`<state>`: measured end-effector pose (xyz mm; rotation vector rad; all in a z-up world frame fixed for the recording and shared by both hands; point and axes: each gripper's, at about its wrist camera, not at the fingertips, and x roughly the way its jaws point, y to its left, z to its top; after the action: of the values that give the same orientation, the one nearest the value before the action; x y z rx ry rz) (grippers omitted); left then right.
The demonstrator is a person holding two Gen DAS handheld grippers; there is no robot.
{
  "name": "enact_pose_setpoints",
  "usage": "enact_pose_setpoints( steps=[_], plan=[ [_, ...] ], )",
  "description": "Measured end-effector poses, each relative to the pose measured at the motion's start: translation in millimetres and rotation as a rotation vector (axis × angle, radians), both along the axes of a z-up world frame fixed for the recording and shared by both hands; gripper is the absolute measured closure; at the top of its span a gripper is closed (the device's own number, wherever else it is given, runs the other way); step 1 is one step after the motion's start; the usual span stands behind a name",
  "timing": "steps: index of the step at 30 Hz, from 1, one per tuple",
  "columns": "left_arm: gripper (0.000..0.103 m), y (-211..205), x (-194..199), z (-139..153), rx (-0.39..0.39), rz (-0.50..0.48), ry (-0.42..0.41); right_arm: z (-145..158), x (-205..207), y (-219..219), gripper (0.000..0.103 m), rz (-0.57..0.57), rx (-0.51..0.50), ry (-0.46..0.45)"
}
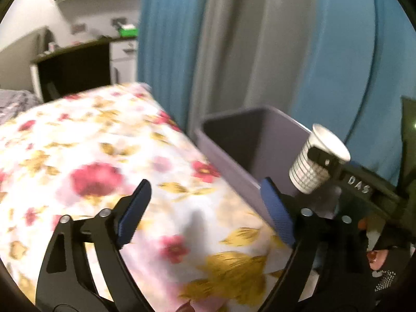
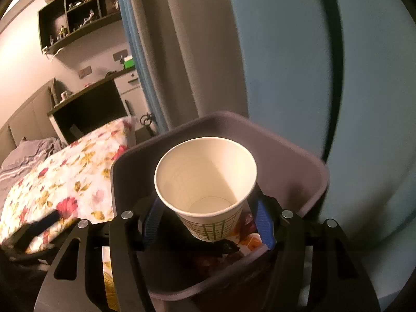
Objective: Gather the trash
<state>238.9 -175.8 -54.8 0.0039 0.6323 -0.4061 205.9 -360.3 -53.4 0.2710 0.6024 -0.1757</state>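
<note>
A white paper cup [image 2: 205, 174] with a dark grid print hangs mouth-up over a grey-purple bin [image 2: 299, 182]. My right gripper [image 2: 208, 221] is shut on the cup's lower part, a blue pad on each side. In the left wrist view the same cup [image 1: 317, 158] tilts above the bin's [image 1: 249, 140] right rim, one black finger across it. My left gripper [image 1: 205, 208] stands wide open over the floral bedspread [image 1: 104, 156], nothing between its blue pads [image 1: 135, 208].
The bin stands against the bed's edge, in front of blue and grey curtains [image 1: 234, 39]. Crumpled colourful trash [image 2: 247, 239] lies inside it. A dark desk [image 2: 88, 106] and a wall shelf [image 2: 75, 13] are at the far left. A gloved hand [image 1: 382, 260] shows at lower right.
</note>
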Motion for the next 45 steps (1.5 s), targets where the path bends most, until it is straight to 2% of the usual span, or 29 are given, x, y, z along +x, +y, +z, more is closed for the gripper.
enact_pose_setpoints(
  steps=[5, 9, 14, 19, 21, 27, 34, 40, 45],
  plan=[
    [0.006, 20, -21, 14, 0.035, 0.070, -0.073, 2, -1, 8, 0.032, 0.012, -0.017, 0.003],
    [0.006, 29, -31, 19, 0.072, 0.112, -0.096, 9, -8, 17, 0.026, 0.020, -0.036, -0.014],
    [0.006, 45, -44, 26, 0.069, 0.154, -0.118, 19, -25, 30, 0.017, 0.030, -0.087, -0.032],
    [0.006, 65, -69, 36, 0.084, 0.204, -0.160, 33, -53, 51, 0.013, 0.037, -0.167, -0.066],
    [0.006, 74, -81, 40, 0.082, 0.214, -0.168, 37, -65, 61, 0.006, 0.046, -0.173, -0.090],
    [0.006, 99, -117, 48, 0.094, 0.252, -0.187, 49, -101, 86, 0.006, 0.072, -0.172, -0.145],
    [0.006, 130, -157, 51, 0.076, 0.300, -0.186, 52, -139, 116, 0.006, 0.107, -0.178, -0.151],
    [0.006, 152, -189, 53, 0.096, 0.336, -0.210, 54, -169, 140, 0.006, 0.119, -0.190, -0.164],
    [0.006, 168, -210, 53, 0.073, 0.352, -0.199, 60, -193, 155, 0.006, 0.115, -0.197, -0.182]
  ],
)
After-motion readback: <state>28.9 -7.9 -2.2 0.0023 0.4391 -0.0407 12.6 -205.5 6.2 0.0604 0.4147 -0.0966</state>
